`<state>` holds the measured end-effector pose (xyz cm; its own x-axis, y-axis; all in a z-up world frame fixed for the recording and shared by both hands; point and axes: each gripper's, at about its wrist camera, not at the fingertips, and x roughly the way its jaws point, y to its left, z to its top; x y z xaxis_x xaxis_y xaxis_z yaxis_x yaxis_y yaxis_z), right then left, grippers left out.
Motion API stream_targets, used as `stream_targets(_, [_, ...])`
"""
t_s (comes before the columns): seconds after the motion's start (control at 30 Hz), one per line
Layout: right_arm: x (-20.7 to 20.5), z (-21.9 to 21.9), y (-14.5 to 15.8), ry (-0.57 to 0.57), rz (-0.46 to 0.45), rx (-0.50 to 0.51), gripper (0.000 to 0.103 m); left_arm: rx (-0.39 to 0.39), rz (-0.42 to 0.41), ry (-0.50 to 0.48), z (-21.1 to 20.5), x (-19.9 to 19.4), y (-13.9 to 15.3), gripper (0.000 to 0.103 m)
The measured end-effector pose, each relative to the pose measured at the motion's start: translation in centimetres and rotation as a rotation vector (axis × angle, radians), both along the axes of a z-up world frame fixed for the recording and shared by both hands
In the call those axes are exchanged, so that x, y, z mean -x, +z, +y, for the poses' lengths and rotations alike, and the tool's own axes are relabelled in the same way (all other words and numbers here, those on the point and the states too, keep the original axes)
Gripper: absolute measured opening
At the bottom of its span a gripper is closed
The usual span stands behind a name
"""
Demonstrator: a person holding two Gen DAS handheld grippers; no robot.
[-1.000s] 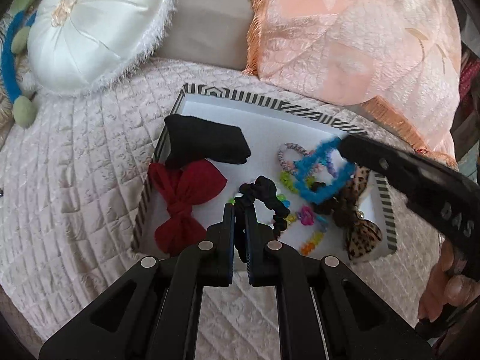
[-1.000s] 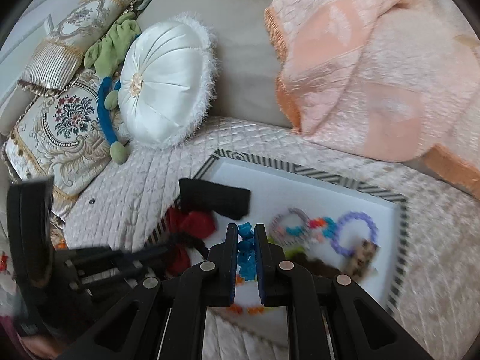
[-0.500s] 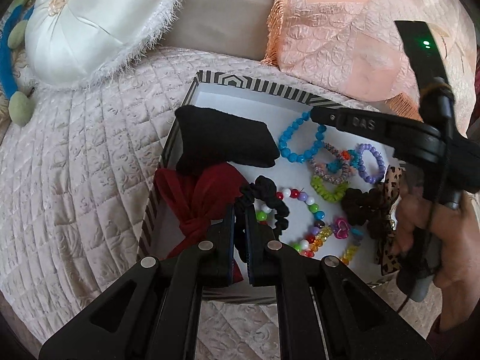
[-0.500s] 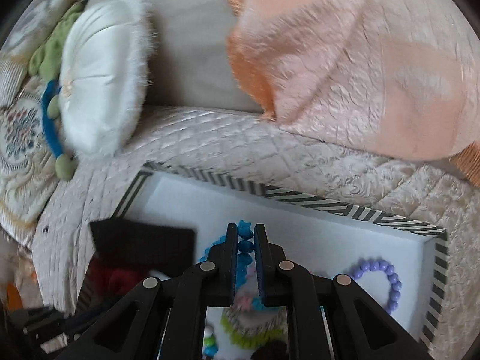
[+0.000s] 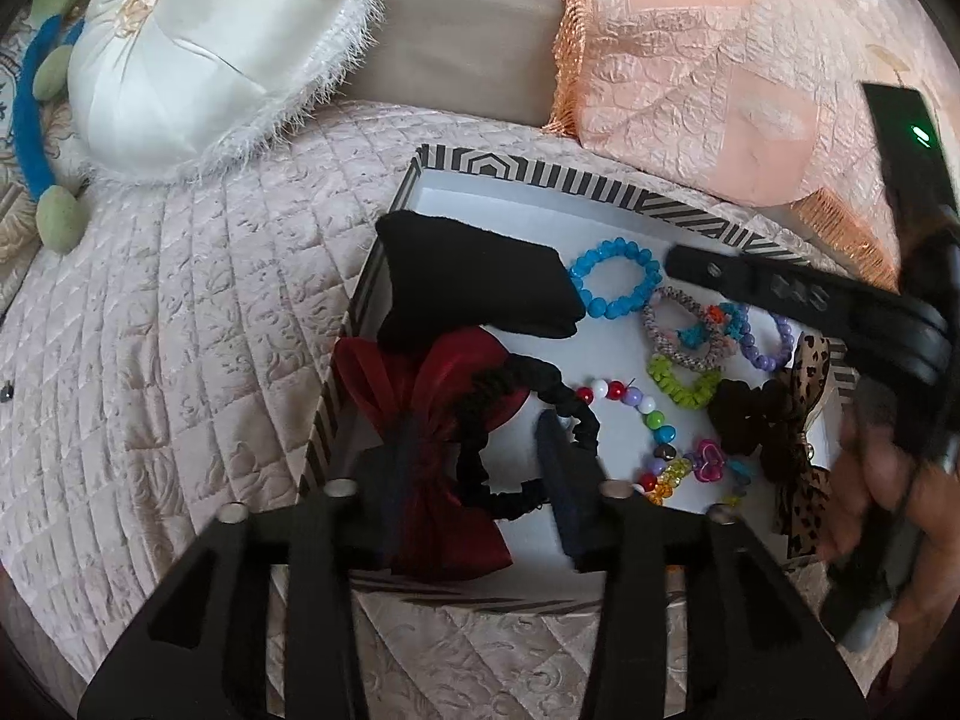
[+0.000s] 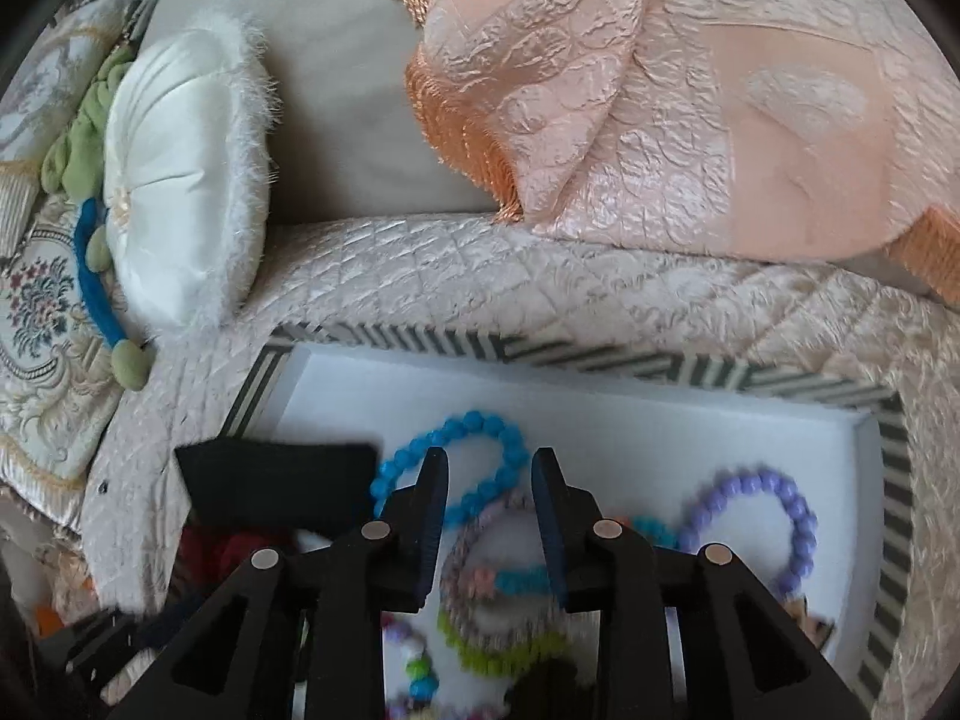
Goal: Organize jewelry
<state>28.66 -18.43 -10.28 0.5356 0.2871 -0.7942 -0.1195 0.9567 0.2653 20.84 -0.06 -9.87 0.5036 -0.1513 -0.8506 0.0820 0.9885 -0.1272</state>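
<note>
A striped box (image 5: 540, 175) with a white floor lies on the quilted bed. My left gripper (image 5: 480, 450) hangs over its near left part and its jaws are opening. The black scrunchie (image 5: 528, 387) lies loose between the fingers, resting on the red bow (image 5: 432, 402) and the floor. My right gripper (image 6: 489, 468) is over the far part of the box (image 6: 600, 354), its jaws also opening. The blue bead bracelet (image 6: 474, 423) lies flat on the floor below them, with no pad pressing it. This blue bracelet (image 5: 612, 285) sits beside a black pad (image 5: 474, 288).
Also in the box: a purple bead bracelet (image 6: 798, 516), woven and green bands (image 5: 684, 354), a multicoloured bead string (image 5: 654, 426) and a leopard bow (image 5: 798, 462). A white round cushion (image 5: 198, 60) and a peach blanket (image 5: 720, 60) lie behind it. A hand (image 5: 882, 480) holds the right gripper.
Both grippers went from shut to open. The left let the black scrunchie down onto the red bow. The right sank into the box and released the blue bracelet onto the floor.
</note>
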Motion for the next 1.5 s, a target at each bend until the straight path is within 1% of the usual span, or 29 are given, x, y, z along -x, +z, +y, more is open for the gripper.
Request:
stream_targets(0.1, [2.1,-0.3,1.0,0.016,-0.013,-0.001,0.028,-0.001,-0.011,0.000,-0.1,0.8,0.6,0.044])
stream_targets(0.17, [3.8,-0.5,1.9,0.023,-0.041,0.022,0.032,-0.010,-0.024,-0.001,-0.3,1.5,1.0,0.046])
stream_targets(0.2, [4.7,-0.6,2.4,0.019,-0.055,0.034,0.037,-0.011,-0.029,-0.005,-0.4,1.9,1.1,0.046])
stream_targets(0.23, [5.7,-0.8,2.9,0.015,-0.072,0.041,0.038,-0.013,-0.036,-0.007,-0.5,2.3,1.3,0.046])
stream_targets(0.3, [7.8,-1.1,3.8,0.011,-0.107,0.051,0.039,-0.022,-0.052,-0.007,-0.7,3.2,1.8,0.046])
stream_targets(0.37, [10.1,-1.6,4.3,-0.009,-0.133,0.088,0.039,-0.035,-0.073,-0.012,-1.0,4.3,2.3,0.046])
stream_targets(0.57, [15.1,-2.4,4.7,-0.062,-0.168,0.131,0.039,-0.075,-0.146,-0.024,-2.0,7.5,4.0,0.046])
stream_targets(0.67, [17.3,-2.7,5.0,-0.082,-0.173,0.126,0.039,-0.086,-0.177,-0.019,-2.3,9.2,4.9,0.046])
stream_targets(0.8, [19.5,-2.0,5.5,-0.106,-0.197,0.141,0.040,-0.096,-0.208,-0.007,-2.2,11.0,5.8,0.046])
stream_targets(0.9, [20.7,-1.1,6.1,-0.109,-0.220,0.181,0.040,-0.102,-0.231,0.000,-2.1,12.2,6.5,0.046])
stream_targets(0.97, [21.6,-0.9,6.7,-0.112,-0.243,0.177,0.040,-0.106,-0.244,0.007,-2.0,12.9,7.0,0.046])
stream_targets(1.0, [22.0,-1.0,6.8,-0.116,-0.248,0.170,0.043,-0.104,-0.249,0.012,-1.9,13.2,7.4,0.046])
stream_targets(1.03, [22.4,-1.1,7.1,-0.125,-0.248,0.158,0.053,-0.102,-0.252,0.015,-1.8,13.4,7.6,0.046])
stream_targets(1.1, [22.9,-1.3,7.3,-0.142,-0.249,0.146,0.067,-0.098,-0.263,0.018,-1.8,14.0,8.1,0.046])
stream_targets(1.2, [24.1,-1.3,7.9,-0.148,-0.270,0.137,0.067,-0.098,-0.278,0.016,-2.0,14.8,8.8,0.046])
stream_targets(1.5, [26.1,-1.2,8.7,-0.149,-0.275,0.120,0.068,-0.114,-0.310,0.009,-2.5,16.7,10.1,0.046])
